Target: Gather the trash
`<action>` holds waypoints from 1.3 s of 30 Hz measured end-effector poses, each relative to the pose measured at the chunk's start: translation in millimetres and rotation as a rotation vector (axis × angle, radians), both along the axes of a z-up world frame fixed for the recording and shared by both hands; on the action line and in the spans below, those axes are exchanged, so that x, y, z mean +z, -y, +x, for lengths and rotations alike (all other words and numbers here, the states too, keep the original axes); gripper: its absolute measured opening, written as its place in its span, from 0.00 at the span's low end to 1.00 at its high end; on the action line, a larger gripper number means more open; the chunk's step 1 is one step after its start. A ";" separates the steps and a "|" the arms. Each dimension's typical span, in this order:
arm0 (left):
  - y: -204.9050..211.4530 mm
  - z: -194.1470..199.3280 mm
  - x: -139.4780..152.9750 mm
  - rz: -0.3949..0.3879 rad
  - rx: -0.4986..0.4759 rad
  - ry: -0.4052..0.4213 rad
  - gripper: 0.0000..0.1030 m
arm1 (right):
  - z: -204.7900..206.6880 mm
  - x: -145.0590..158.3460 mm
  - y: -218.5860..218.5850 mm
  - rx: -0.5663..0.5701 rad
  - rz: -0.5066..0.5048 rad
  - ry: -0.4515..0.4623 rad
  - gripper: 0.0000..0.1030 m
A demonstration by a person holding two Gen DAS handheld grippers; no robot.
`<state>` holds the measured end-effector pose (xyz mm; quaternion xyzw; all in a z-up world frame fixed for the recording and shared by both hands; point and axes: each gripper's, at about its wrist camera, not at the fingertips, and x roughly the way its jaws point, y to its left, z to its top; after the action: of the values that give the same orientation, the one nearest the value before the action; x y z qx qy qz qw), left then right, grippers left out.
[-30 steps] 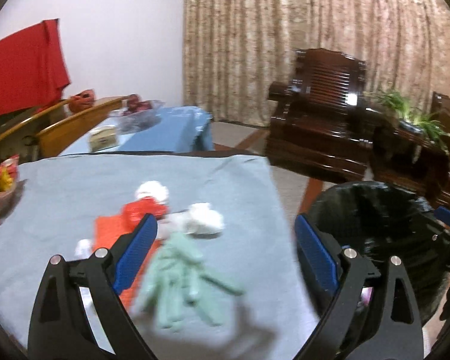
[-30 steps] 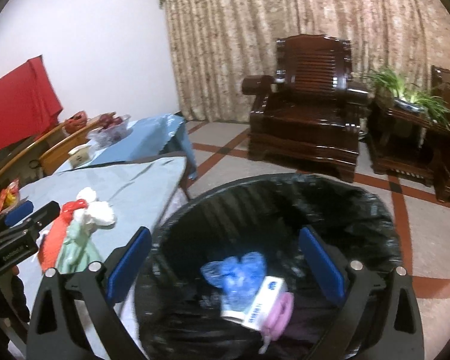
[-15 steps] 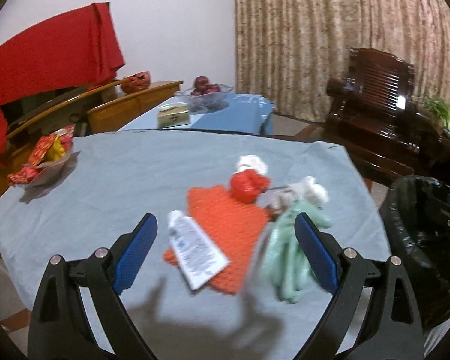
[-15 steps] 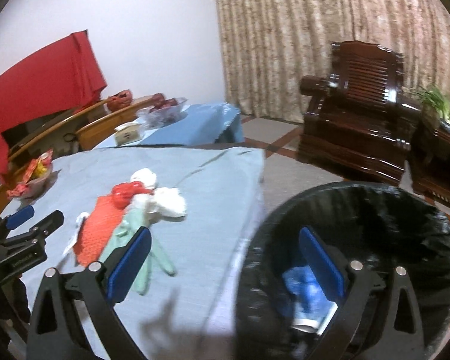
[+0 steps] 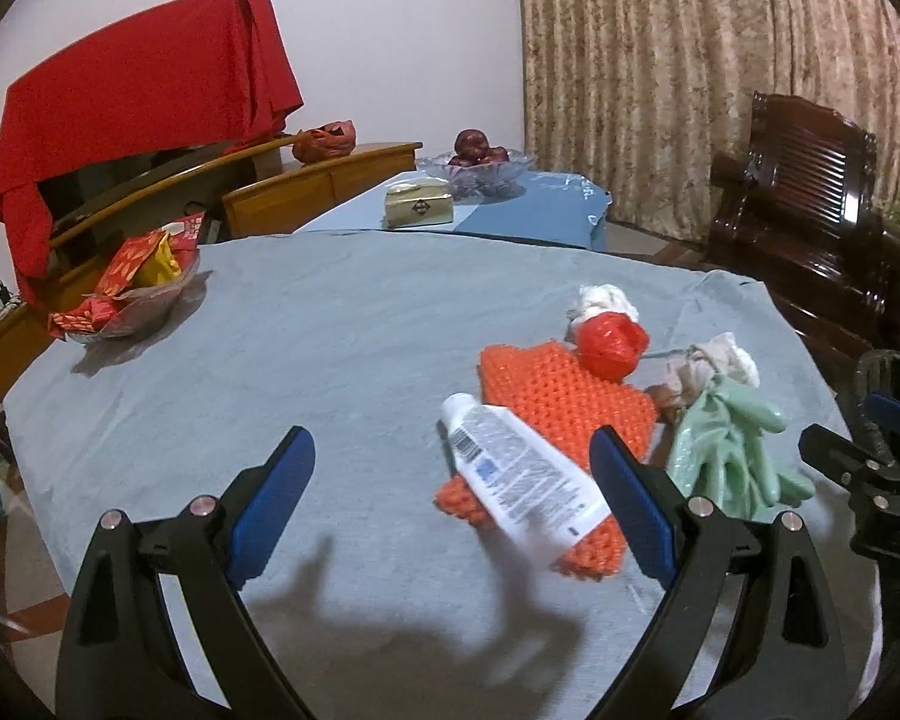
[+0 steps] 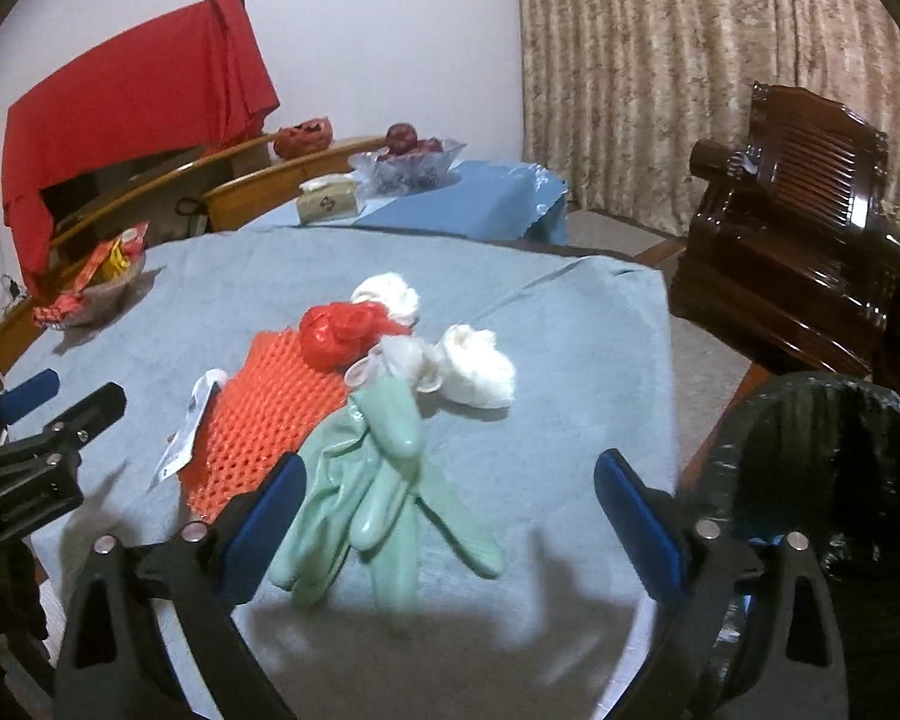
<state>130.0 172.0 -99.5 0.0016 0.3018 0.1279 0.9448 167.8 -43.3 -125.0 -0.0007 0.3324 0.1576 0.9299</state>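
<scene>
In your left wrist view, the left gripper (image 5: 450,501) hung over the bench (image 5: 330,324) with its jaws wide open and empty. The white tube (image 5: 519,480) lay across the orange mesh pad (image 5: 564,396), toward the bench's right edge. Close on both and you would likely drag the pad along.

In your right wrist view, the right gripper (image 6: 447,507) also stood open, holding nothing, above the green gloves (image 6: 372,480) at the near edge. The bin (image 6: 840,480) waited beyond the right edge. The limp gloves could snag the white wads (image 6: 480,372).
</scene>
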 end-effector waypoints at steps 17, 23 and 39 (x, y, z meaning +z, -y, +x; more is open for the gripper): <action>-16.9 8.0 -13.3 -0.023 0.024 -0.014 0.88 | 43.2 -13.7 -29.8 0.050 -0.009 -0.036 0.62; -10.4 19.5 -17.3 -0.047 0.002 -0.022 0.87 | 45.9 -19.6 -31.7 0.068 0.001 -0.059 0.51; -6.7 38.0 -51.0 -0.058 -0.015 -0.131 0.88 | 45.5 -18.8 -27.1 0.070 0.010 -0.064 0.51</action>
<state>167.9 178.7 -150.5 -0.0151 0.3667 0.1118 0.9235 213.3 -16.1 -143.8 -0.0029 0.3610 0.1915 0.9127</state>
